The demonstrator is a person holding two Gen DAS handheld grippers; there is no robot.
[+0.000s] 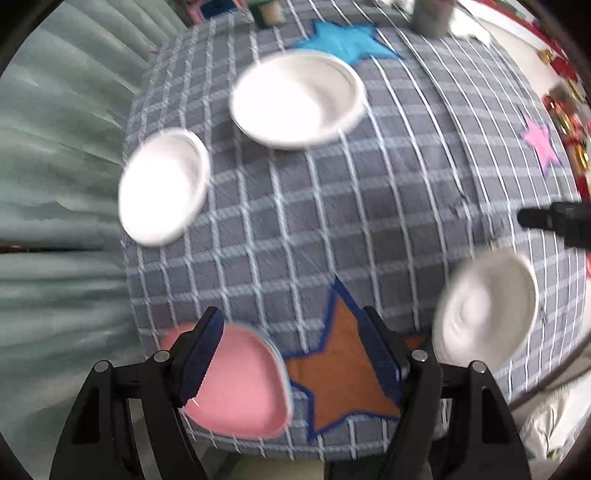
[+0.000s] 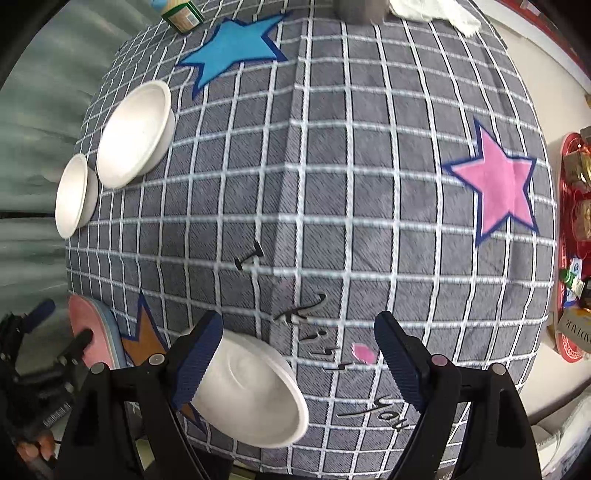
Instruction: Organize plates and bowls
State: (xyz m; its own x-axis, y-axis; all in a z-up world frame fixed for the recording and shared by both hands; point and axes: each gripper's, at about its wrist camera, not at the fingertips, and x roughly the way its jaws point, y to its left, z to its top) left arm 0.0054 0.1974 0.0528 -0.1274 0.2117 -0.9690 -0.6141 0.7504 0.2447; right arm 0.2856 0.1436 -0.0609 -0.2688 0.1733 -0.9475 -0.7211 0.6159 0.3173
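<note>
My left gripper (image 1: 295, 354) is open above the table's near edge, its left finger over a pink plate (image 1: 240, 384) stacked on a light blue one. Two white bowls lie beyond it: a large one (image 1: 295, 99) and a smaller one (image 1: 162, 184) at the left edge. A third white bowl (image 1: 484, 310) sits near right. In the right wrist view my right gripper (image 2: 299, 354) is open, its left finger over that white bowl (image 2: 255, 395). The large bowl (image 2: 133, 136), the small bowl (image 2: 74, 195) and the pink plate (image 2: 85, 332) show at the left.
The grey checked tablecloth (image 2: 332, 184) carries a blue star (image 2: 232, 48), a pink star (image 2: 498, 184) and an orange star (image 1: 343, 369). A grey container (image 2: 358, 9) and a jar (image 2: 181, 11) stand at the far edge. A red tray (image 2: 572, 240) of items lies off to the right.
</note>
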